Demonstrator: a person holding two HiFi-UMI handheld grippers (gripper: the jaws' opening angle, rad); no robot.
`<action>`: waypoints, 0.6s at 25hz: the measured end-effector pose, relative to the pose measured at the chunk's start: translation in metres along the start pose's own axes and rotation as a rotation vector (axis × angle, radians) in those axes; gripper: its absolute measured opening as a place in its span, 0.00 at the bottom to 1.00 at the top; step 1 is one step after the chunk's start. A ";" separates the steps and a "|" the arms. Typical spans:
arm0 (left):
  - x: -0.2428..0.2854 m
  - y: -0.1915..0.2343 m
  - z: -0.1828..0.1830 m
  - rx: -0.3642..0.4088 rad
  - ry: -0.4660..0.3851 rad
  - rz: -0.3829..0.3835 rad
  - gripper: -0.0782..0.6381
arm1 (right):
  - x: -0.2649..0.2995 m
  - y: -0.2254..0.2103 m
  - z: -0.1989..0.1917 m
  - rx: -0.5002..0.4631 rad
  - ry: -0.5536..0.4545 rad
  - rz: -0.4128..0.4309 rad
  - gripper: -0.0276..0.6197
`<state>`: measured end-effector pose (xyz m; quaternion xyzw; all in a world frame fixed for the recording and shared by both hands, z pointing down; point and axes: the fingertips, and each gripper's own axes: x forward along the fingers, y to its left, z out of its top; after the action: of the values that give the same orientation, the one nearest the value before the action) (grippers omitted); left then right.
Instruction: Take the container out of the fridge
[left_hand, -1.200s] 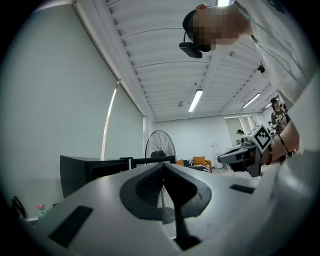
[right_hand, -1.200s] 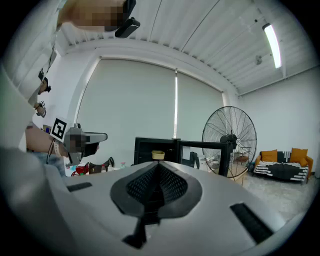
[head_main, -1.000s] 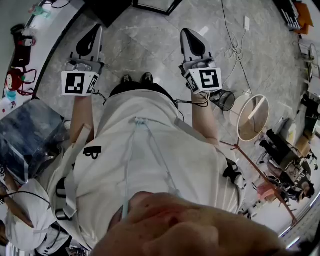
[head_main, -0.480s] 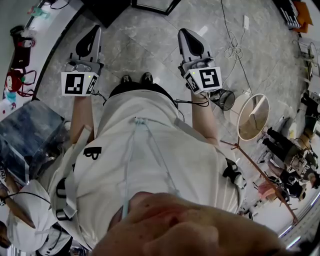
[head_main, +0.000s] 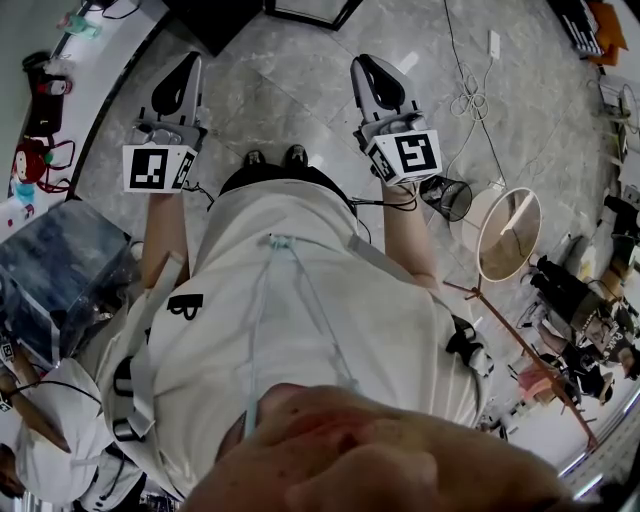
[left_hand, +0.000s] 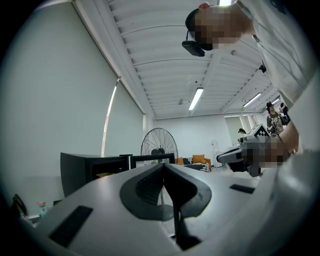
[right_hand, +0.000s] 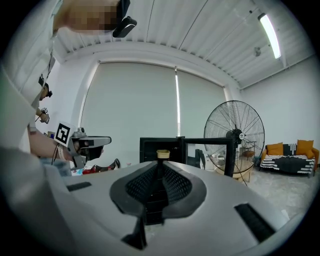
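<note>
Container (right_hand: 163, 153) rim-up in fridge (right_hand: 148, 149); body hidden behind closed right gripper (right_hand: 160, 165).

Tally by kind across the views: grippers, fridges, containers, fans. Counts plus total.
Grippers: 2 (left gripper and right gripper, both shut and empty)
Fridge: 1
Container: 1, in the fridge
Pedestal fan: 1
Total: 5
</note>
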<state>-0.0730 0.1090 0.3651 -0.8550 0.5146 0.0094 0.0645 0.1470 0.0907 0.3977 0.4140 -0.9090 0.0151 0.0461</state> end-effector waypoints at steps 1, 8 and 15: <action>0.000 -0.001 0.000 0.000 0.000 -0.001 0.12 | 0.000 0.000 0.000 -0.001 0.001 0.002 0.07; 0.002 -0.003 0.001 -0.001 -0.005 -0.005 0.12 | 0.001 0.001 -0.004 -0.002 0.017 0.016 0.25; 0.003 -0.009 0.002 -0.008 -0.004 -0.012 0.12 | -0.002 0.002 -0.004 0.004 0.021 0.036 0.37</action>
<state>-0.0635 0.1107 0.3638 -0.8582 0.5094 0.0126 0.0621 0.1468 0.0938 0.4019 0.3975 -0.9157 0.0219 0.0544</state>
